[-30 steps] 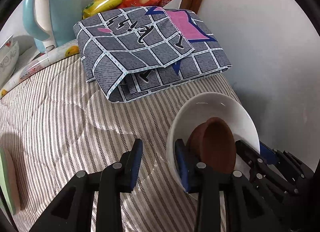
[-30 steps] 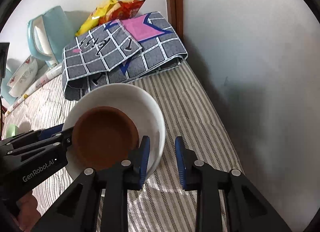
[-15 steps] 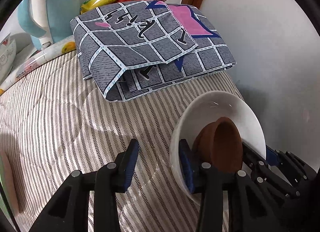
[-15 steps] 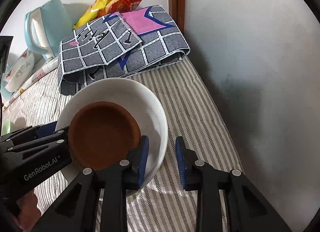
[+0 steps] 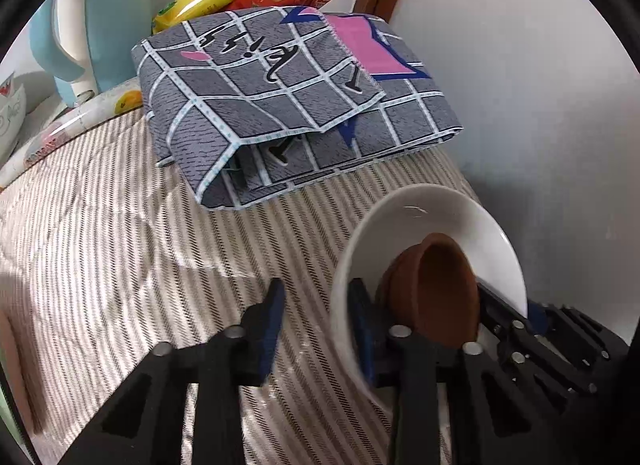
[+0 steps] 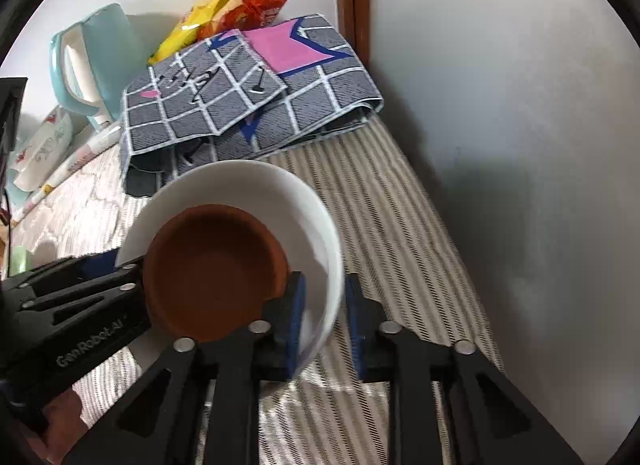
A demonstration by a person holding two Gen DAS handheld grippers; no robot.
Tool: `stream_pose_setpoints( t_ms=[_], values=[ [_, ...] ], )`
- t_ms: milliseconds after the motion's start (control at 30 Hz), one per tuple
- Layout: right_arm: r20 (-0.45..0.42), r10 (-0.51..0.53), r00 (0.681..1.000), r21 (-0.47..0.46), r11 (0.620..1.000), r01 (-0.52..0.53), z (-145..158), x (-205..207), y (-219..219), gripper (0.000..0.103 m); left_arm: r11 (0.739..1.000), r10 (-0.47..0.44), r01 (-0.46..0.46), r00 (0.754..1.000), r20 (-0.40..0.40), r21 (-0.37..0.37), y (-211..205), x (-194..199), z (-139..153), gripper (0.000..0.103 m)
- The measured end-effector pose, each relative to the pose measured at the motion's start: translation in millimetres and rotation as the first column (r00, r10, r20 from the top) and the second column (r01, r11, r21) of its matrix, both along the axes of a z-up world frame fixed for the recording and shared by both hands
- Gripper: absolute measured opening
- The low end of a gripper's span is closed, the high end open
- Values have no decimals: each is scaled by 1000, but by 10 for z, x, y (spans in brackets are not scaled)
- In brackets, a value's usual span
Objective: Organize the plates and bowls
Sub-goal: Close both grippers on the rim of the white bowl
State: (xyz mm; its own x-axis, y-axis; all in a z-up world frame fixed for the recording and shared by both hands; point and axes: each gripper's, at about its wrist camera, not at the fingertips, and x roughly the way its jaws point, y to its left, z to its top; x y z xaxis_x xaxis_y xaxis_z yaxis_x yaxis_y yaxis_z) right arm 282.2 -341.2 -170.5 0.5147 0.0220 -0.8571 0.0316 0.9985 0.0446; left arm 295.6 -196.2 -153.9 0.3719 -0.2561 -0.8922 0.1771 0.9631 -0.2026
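The white bowl [image 6: 316, 225], brown bowl [image 6: 216, 273] nested inside, was straddled at its rim by both parted tongs, left [image 5: 316, 325] and right [image 6: 324, 321], neither visibly clamped; squeezing before lifting was judged advisable.

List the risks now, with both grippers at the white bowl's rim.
1. The left gripper and right gripper straddle the rim of the white bowl with gaps showing beside the rim. Lifting before they close could let it slip.
2. The brown bowl sits loose inside, so a tilt may slide it out.
3. The wall and folded cloth are close, so a swing could hit them.
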Motion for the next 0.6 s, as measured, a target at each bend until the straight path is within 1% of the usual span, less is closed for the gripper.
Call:
stream_pose_setpoints(
  t_ms=[33, 100, 233, 333, 467, 600],
  values=[
    [3, -3, 1000, 0, 1000, 3, 4, -2, 5, 16, 1000, -3, 3, 1000, 0, -10, -10, -9, 0, 19],
    [16, -14, 1000, 19, 1000, 14, 7, -10, -13, 15, 999, -14, 14, 1000, -3, -29, -46, -26, 3, 12],
    [36, -32, 999, 36, 999, 31, 0, -44, -31, 15, 1000, -6, 6, 999, 36, -10, -105, -78, 21, 11],
    [37, -40, 999, 27, 999, 39, 7, -71, -10, 14, 1000, 6, -5, 999, 34, -16, -111, -85, 26, 10],
    [25, -51, 998, 57, 997, 50, 11, -127, -20, 13, 1000, 17, -17, 999, 36, -16, -80, -147, 57, 9],
    [18, -46, 999, 64, 997, 45, 17, -201, 51, 11, 999, 32, -31, 999, 33, -19, 46, -267, 107, 9]
  ],
)
